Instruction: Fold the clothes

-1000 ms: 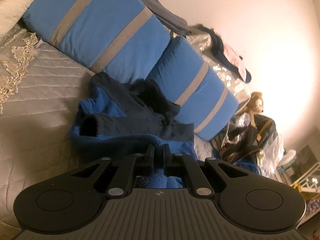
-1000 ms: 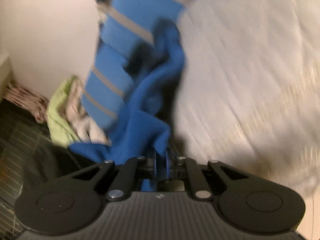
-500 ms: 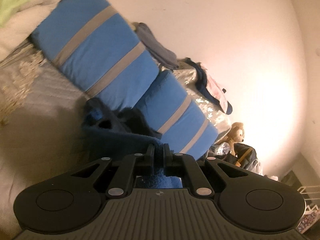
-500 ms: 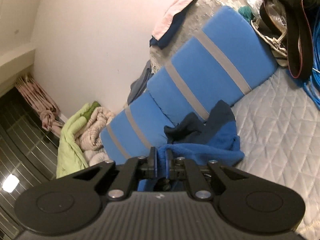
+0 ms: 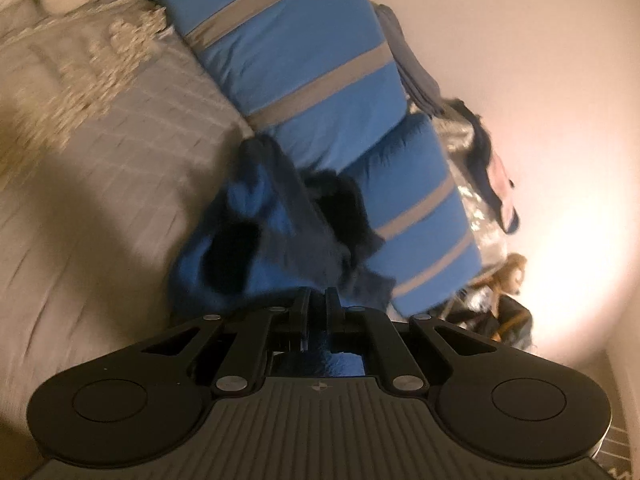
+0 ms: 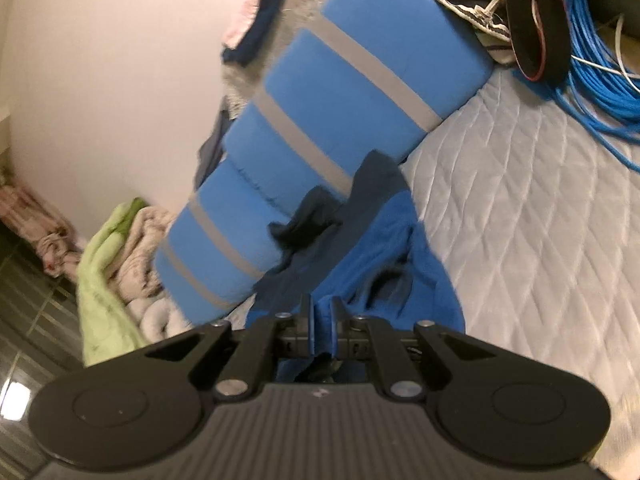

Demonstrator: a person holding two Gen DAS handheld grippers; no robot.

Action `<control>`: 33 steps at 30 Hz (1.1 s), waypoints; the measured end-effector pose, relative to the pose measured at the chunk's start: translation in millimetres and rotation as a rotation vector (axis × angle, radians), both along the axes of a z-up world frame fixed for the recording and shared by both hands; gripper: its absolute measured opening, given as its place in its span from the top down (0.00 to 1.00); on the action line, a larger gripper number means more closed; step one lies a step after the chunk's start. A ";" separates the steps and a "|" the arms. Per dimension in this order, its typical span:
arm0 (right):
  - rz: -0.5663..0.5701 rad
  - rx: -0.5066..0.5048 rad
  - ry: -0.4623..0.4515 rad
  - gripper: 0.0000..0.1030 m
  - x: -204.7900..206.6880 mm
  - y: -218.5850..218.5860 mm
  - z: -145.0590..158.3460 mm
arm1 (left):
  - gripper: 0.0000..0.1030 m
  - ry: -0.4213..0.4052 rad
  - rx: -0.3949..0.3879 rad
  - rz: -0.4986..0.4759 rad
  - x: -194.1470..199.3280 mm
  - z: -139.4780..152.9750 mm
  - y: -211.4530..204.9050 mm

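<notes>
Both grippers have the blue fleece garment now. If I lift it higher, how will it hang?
Probably floppy: the blue fleece garment already sags in bunched folds between the left gripper and right gripper. Likely light, and the fuzzy fabric seems unlikely to slip.

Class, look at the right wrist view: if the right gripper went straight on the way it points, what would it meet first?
The right gripper is already shut on the blue garment; beyond that, probably the blue striped cushion, though depth is unclear.

**Warm, dim light; motion blur**

Scene lit w/ warm yellowish light. Strong glare seen on wall at right of left-wrist view. Bedspread smeared by motion blur; soft shadow cast across it. Fisheye bending and dark vignetting noted at corners of both views.
</notes>
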State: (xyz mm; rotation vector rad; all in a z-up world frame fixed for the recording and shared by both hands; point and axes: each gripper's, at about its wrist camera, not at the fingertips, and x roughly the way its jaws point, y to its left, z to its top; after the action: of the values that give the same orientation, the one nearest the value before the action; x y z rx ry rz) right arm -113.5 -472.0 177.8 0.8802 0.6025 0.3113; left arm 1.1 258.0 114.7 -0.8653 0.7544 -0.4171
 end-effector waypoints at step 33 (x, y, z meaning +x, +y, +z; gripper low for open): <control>-0.121 -0.345 0.076 0.13 131.6 14.4 -17.1 | 0.30 -0.163 0.379 -0.034 124.0 -57.7 -10.6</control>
State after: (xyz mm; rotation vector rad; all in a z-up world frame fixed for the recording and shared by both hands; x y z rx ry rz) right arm 18.1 -457.7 160.7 0.5947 0.6473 0.0602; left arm 125.2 247.5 57.0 -0.4584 0.6701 -0.3549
